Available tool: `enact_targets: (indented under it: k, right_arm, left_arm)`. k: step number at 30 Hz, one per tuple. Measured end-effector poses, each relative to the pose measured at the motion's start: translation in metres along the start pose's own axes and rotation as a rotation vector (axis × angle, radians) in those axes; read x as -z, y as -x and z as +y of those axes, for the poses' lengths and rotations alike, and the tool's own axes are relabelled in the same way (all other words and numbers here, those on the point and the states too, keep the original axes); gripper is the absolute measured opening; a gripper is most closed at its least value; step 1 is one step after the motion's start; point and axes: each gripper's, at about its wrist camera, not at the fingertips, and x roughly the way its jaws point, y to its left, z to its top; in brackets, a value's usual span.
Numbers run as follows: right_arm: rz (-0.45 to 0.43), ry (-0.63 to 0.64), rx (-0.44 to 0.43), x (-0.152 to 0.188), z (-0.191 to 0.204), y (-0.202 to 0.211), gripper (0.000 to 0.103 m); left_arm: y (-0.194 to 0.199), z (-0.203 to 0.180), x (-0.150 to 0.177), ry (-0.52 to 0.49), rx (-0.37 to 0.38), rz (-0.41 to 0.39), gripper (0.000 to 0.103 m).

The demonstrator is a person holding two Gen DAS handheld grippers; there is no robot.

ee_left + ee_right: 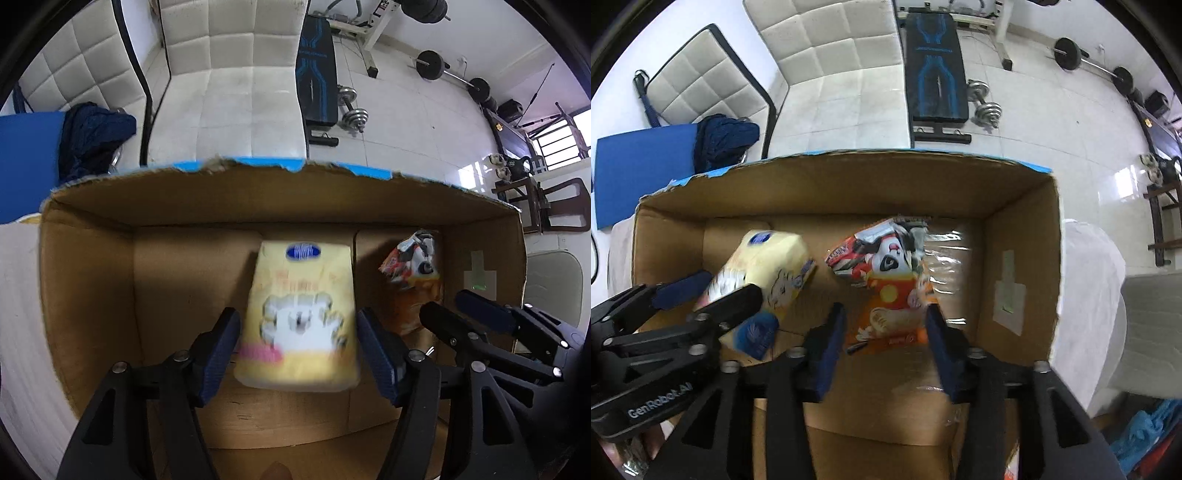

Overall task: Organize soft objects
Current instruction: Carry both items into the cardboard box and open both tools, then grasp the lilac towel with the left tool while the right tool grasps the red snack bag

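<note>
A yellow tissue pack (301, 317) sits between the fingers of my left gripper (298, 350), blurred with motion, inside the cardboard box (258, 199). The pads stand at its sides with small gaps, so the grip looks open. In the right wrist view the same pack (764, 273) and left gripper (709, 295) are at the left. An orange snack bag with a panda (890, 291) lies between the fingers of my right gripper (886, 332), which stand apart at its sides. The bag also shows in the left wrist view (413, 273), with the right gripper (461, 310) beside it.
The box (849, 184) has torn blue-edged walls and rests on a white surface (1089, 295). Beyond it are white padded chairs (831, 66), a blue mat with a dark cloth (724, 140), a weight bench (934, 74) and dumbbells (986, 103).
</note>
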Motion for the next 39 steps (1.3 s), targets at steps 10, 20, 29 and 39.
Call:
enact_targets:
  k: [10, 20, 29, 39]
  right_arm:
    - [-0.028, -0.027, -0.014, 0.032, -0.004, 0.031, 0.1]
    - [-0.095, -0.045, -0.007, 0.114, -0.016, 0.071, 0.103]
    - [-0.039, -0.195, -0.045, 0.229, -0.068, 0.077, 0.103]
    - [0.107, -0.303, -0.026, 0.295, -0.116, 0.005, 0.103]
  left_arm:
    - [0.036, 0.014, 0.008, 0.028, -0.028, -0.053, 0.072]
    - [0.089, 0.028, 0.068, 0.049, -0.116, -0.191, 0.1]
    - [0.107, 0.008, 0.171, -0.079, -0.317, -0.217, 0.1]
    - [-0.016, -0.02, 0.216, -0.225, -0.366, 0.044, 0.095]
